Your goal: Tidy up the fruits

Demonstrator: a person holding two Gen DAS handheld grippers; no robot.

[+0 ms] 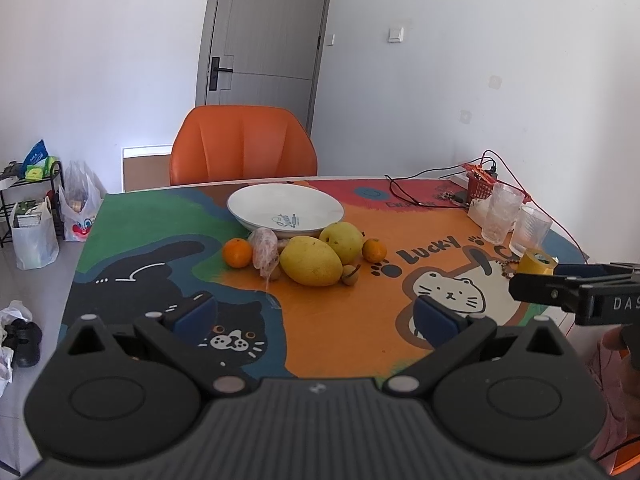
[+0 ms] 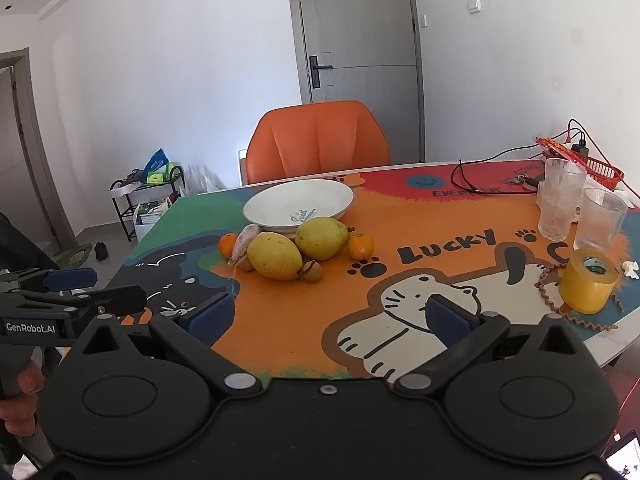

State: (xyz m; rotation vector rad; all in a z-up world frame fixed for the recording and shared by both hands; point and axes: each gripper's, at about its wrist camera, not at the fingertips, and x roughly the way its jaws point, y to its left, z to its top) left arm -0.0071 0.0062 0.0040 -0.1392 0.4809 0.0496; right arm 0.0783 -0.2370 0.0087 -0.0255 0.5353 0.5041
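Observation:
A white bowl (image 1: 286,206) (image 2: 298,202) stands empty at the far side of the table. Just in front of it lies a cluster of fruit: a big yellow mango (image 1: 311,261) (image 2: 274,255), a green-yellow pear (image 1: 341,241) (image 2: 321,237), an orange on the left (image 1: 237,253) (image 2: 227,245), a small orange on the right (image 1: 374,249) (image 2: 360,246), a brown longan (image 1: 349,275) (image 2: 312,270) and a pinkish wrapped piece (image 1: 265,250) (image 2: 244,242). My left gripper (image 1: 316,314) and right gripper (image 2: 334,316) hover open over the near table edge, both well short of the fruit.
Two glasses (image 2: 562,200) (image 2: 600,220) and a yellow tape roll (image 2: 588,282) stand at the right, with a red basket (image 2: 592,164) and cables behind. An orange chair (image 1: 244,146) faces the far edge. Bags and a shelf (image 1: 36,184) sit on the floor at left.

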